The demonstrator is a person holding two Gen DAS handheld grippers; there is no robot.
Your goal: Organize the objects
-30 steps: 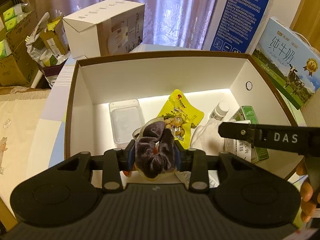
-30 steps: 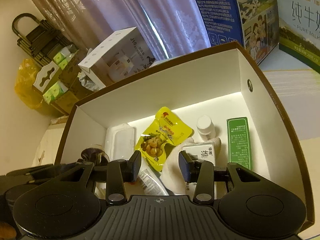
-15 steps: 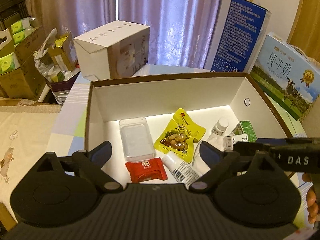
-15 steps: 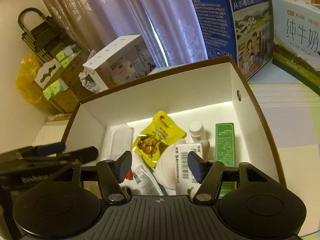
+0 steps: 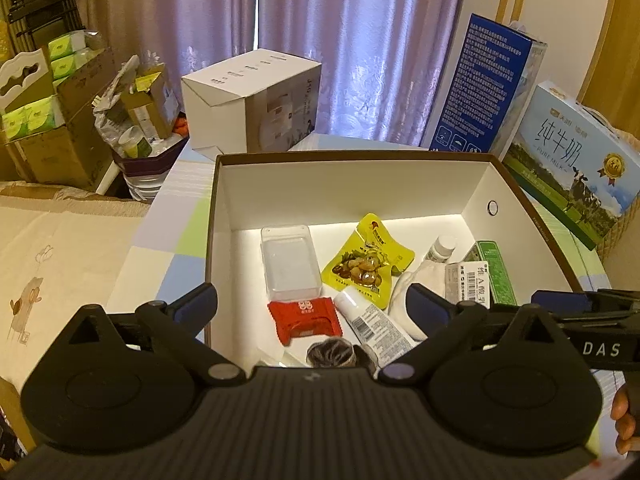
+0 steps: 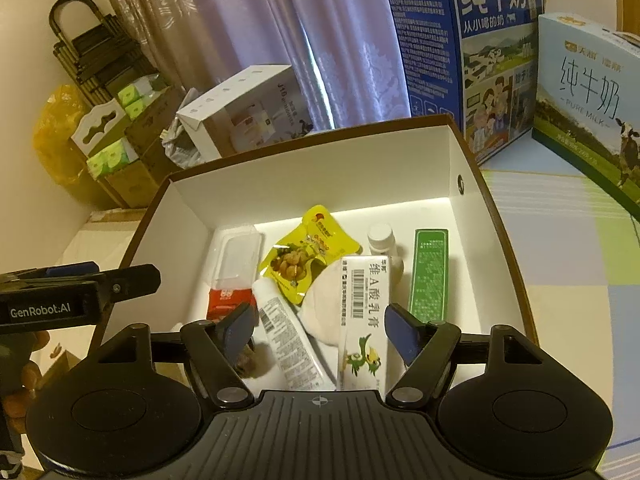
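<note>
Left wrist view: our left gripper (image 5: 312,300) hangs over the near edge of the white box (image 5: 340,184), jaws spread wide w/ nothing between them; they've just been opening. Below them, at the box's near wall, lies the dark furry ball (image 5: 332,354), free of the pads. Beyond it sit the red packet (image 5: 305,319), a clear plastic case (image 5: 290,262), the yellow snack pouch (image 5: 368,258), a white tube (image 5: 376,328), a small white bottle (image 5: 440,248) and a green box (image 5: 496,276). Our right gripper (image 5: 580,304) pokes in from the right edge.

Right wrist view: right gripper (image 6: 320,330) is above the box's near side, jaws apart & just been opening. The white carton w/ a barcode (image 6: 364,312) lies under the gap, not touched by either pad, leaning on a white cloth bundle (image 6: 324,304). Tube is just left of it, green box to its right, well apart.
</note>
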